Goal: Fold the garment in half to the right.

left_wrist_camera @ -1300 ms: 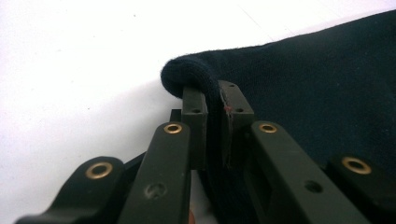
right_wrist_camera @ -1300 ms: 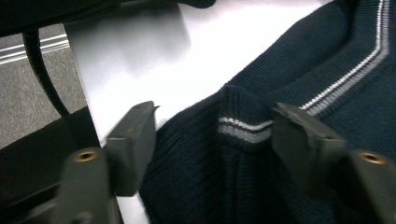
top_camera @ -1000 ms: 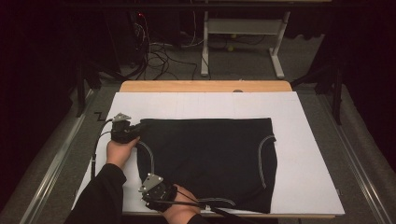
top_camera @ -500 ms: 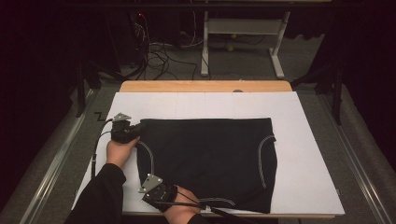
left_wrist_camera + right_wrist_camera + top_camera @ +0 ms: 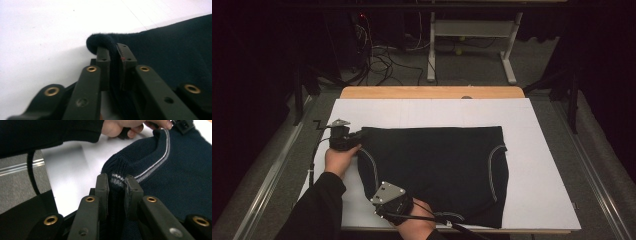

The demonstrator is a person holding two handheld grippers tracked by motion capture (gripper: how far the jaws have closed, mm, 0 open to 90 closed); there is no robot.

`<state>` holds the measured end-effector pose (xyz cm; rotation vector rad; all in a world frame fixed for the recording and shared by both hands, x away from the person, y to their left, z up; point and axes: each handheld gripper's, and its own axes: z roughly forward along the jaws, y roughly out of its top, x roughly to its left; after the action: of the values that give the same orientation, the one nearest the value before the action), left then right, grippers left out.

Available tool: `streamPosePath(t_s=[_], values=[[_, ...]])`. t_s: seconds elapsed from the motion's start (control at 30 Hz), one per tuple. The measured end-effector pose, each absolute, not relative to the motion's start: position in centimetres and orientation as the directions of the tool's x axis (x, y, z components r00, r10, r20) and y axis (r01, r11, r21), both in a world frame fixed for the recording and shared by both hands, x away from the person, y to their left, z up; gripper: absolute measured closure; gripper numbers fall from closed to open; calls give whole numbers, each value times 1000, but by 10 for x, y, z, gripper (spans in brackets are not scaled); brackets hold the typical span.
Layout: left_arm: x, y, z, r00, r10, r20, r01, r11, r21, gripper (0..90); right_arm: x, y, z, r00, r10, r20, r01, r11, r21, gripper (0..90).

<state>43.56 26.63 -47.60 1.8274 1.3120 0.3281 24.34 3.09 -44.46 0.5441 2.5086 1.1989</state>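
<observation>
Surface: we work on a white board (image 5: pixel 542 165).
Garment: dark sweater (image 5: pixel 437 165) lies flat.
Left gripper (image 5: pixel 113 53): we clamp its far corner.
Right gripper (image 5: pixel 117 183): we pinch its near ribbed edge.

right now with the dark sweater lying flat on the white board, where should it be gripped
Take the dark sweater by its left edge, coming in low from the left side, since it lies flat and only a folded edge offers something to pinch. The left gripper is shut on the far corner, the right gripper on the ribbed near corner beside the grey stripe. The white board beneath is flat.
</observation>
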Motion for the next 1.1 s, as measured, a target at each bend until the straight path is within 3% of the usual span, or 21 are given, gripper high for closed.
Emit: streamPosePath(t_s=[0.27,0.37,0.4,0.43,0.57,0.73,1.1], values=[[445,265,-482,348,873,-342,711,-8,703,594,240,20,-446,-885,458,-88,205,552,808,766],[448,265,-483,276,902,-333,727,31,686,451,240,16,-447,-890,450,-77,207,547,811,766],[449,266,-484,289,887,-359,735,35,678,471,239,16,-447,-891,448,-79,204,548,811,766],[449,266,-485,305,882,-360,737,21,676,546,238,16,-447,-890,448,-90,195,550,812,766],[447,263,-484,330,879,-343,738,-14,675,612,238,13,-447,-890,447,-87,194,545,816,766],[443,254,-482,374,897,-236,702,-107,704,766,237,14,-449,-890,447,-91,192,548,814,766],[437,259,-469,373,902,-217,639,-80,765,788,239,14,-452,-887,455,-79,204,539,817,766]])
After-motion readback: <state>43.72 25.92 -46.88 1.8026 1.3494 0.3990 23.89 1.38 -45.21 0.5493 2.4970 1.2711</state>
